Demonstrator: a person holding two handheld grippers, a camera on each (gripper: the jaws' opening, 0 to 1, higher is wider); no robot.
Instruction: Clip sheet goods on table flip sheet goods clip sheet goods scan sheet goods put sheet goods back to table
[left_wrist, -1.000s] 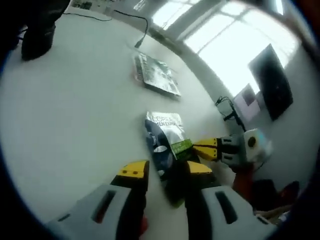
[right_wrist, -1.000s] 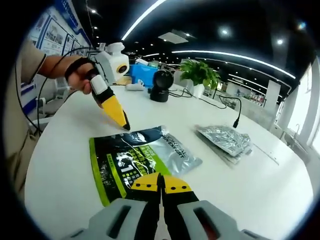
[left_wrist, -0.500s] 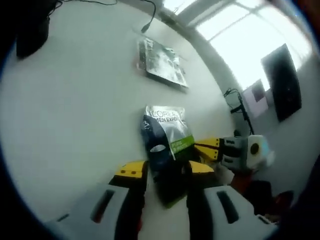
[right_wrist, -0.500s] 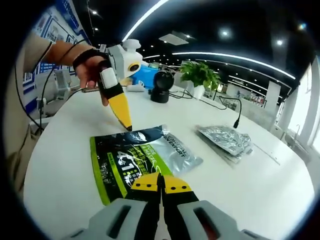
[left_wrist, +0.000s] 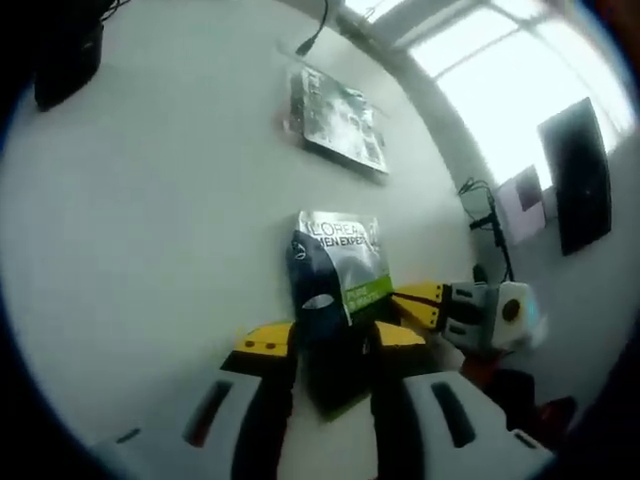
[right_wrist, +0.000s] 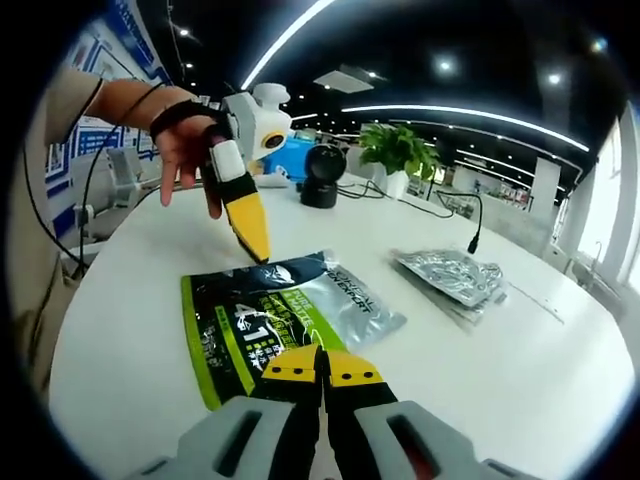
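Bench (right_wrist: 560, 380) of white carries a black, green and silver pouch (right_wrist: 275, 315) lying flat. In the right gripper view the right tongs (right_wrist: 322, 365) come up from 6 o'clock with both yellow tips pressed together, clamped on the pouch's near edge. At 10 o'clock from the pouch the left tongs (right_wrist: 250, 228), held in a hand (right_wrist: 190, 150), point down with the tip just over or at the pouch's far corner; whether it touches cannot be told. In the left gripper view the left tongs (left_wrist: 333, 345) stand open, their yellow tips either side of the pouch's (left_wrist: 335, 290) dark end, and the right tongs (left_wrist: 420, 305) sit at the pouch's edge at 3 o'clock. A silver pack (right_wrist: 455, 278) lies well apart at 2 o'clock in the right gripper view. Farther back stand a black scanner (right_wrist: 322, 172) and a plant (right_wrist: 398, 150).
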